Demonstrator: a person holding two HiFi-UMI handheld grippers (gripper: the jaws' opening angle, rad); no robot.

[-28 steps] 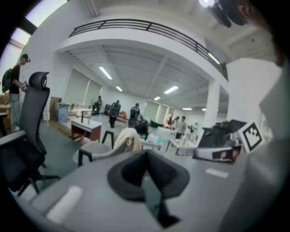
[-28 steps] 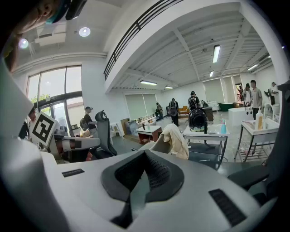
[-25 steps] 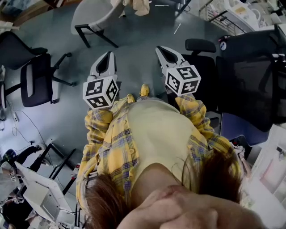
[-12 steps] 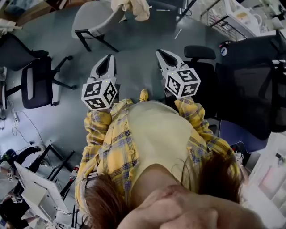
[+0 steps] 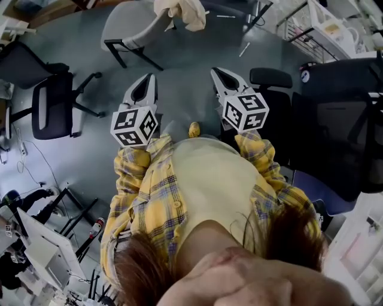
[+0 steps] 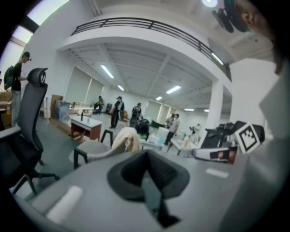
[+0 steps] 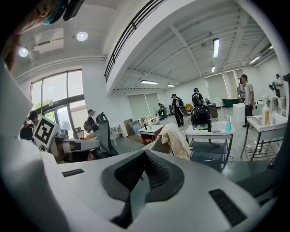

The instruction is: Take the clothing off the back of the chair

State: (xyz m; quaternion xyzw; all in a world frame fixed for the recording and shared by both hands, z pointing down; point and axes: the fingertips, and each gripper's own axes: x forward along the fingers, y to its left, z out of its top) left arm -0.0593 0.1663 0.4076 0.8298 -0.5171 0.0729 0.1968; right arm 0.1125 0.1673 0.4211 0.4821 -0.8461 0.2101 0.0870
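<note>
One cream, soft, crumpled piece of clothing [image 5: 182, 13] is hanging over the back of one grey, smooth-shelled chair [image 5: 127, 27] with black legs. It is sitting well ahead of both hand-held grippers and touching neither. In the head view it is lying at the top edge, across a stretch of grey floor [image 5: 179, 66], roughly between the lines of the two grippers. The left gripper [image 5: 149, 77] and the right gripper [image 5: 215, 72] are pointing toward it. Each is a pale, smooth shell tapering to a point around dark ribbed pads, and each is carrying one cube of black-and-white square markers. Both are keeping their jaws pressed together with nothing between them. In each gripper view the clothing is showing just above the jaw tips. The person is wearing a yellow plaid shirt [image 5: 149, 197].
</note>
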